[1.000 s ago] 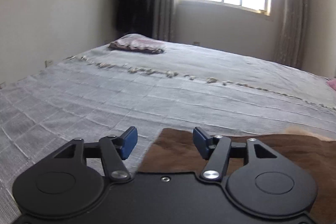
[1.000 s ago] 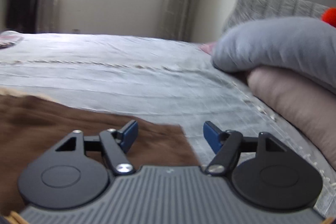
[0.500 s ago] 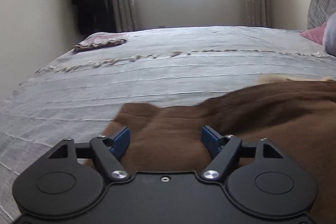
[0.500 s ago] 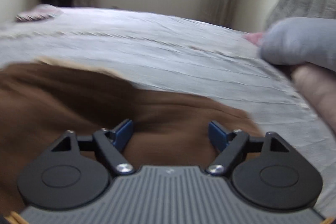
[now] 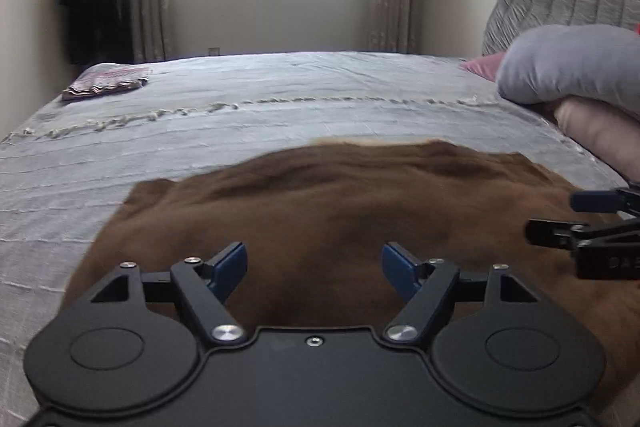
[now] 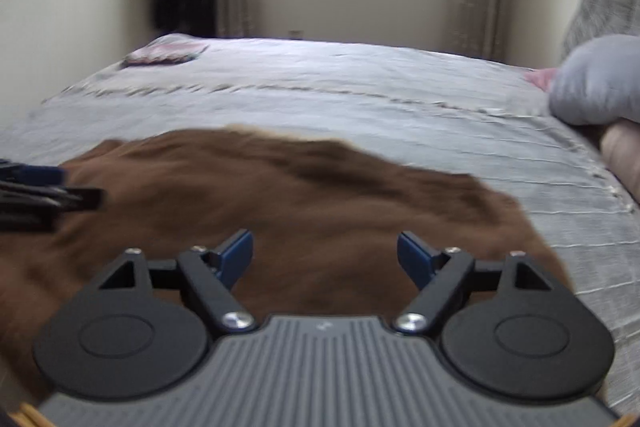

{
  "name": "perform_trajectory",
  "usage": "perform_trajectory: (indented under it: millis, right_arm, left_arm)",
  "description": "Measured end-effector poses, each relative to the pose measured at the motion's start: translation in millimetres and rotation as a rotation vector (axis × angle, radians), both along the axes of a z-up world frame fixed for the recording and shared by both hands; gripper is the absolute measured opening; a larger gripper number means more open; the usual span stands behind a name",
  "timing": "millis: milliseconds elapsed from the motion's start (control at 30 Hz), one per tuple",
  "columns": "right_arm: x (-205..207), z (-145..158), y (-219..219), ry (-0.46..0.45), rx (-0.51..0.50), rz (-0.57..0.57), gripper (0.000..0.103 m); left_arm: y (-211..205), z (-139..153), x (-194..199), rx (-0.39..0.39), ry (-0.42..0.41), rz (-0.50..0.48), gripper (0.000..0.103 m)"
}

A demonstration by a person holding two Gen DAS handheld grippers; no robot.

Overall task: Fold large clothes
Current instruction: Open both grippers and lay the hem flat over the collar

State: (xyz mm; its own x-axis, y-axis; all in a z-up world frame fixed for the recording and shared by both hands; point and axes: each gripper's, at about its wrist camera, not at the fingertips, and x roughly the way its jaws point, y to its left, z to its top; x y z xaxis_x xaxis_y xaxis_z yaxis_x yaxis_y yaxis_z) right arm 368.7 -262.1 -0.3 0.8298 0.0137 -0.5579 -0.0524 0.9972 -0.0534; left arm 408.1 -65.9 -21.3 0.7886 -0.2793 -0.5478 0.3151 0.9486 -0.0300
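The brown garment (image 5: 320, 211) lies across the lower half of the frame on the grey bedspread (image 5: 280, 99). The left gripper (image 5: 314, 263) and right gripper (image 6: 325, 253) have just been opening; their jaws are apart, gripping nothing.

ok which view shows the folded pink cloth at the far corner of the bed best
The left wrist view: the folded pink cloth is sharp there, its stacked layered edges visible. In the right wrist view it lies at the same far-left corner but is blurred.

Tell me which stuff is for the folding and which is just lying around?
For the folding:
brown garment
left gripper
right gripper

Just lying around:
grey pillow
folded pink cloth
dark coat
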Motion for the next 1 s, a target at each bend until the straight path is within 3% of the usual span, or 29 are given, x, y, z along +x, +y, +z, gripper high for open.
perform_trajectory:
  millis: [100,200,267,400,533,667,900,1000]
  right_arm:
    - [-12.7,-18.7,4.8,0.067,-0.029,-0.009,0.079]
    - [-32.3,-43.5,-35.2,0.086,-0.071,-0.068,0.079]
    - [-50.7,-45.9,-78.9,0.119,-0.015,-0.194,0.079]
    - [-87.2,-46.2,-129.4,0.147,-0.143,-0.332,0.079]
    - [-123.3,-15.9,-154.4,0.104,0.004,-0.376,0.079]
    - [-144.4,-4.3,-142.1,0.098,-0.008,-0.306,0.085]
    - [-150.6,-12.7,-109.0,0.110,-0.074,-0.199,0.089]
    - [-146.7,-19.1,-96.8,0.119,-0.090,-0.175,0.089]
  left_arm:
    - [6.6,-26.7,-10.8,0.012,0.075,0.024,0.074]
    - [46.7,-46.2,-29.2,0.044,0.046,0.083,0.077]
    - [80.8,-50.6,-42.4,0.064,0.044,0.111,0.079]
    - [134.5,-39.2,-64.1,0.172,0.041,0.211,0.079]
    - [175.8,-11.6,-80.6,0.004,0.119,0.288,0.082]
    - [190.6,-3.6,-94.0,-0.152,0.216,0.303,0.096]
    - [203.3,-47.8,-96.0,-0.638,0.474,0.394,0.097]
    - [192.2,-60.6,-93.8,-0.699,0.453,0.440,0.095]
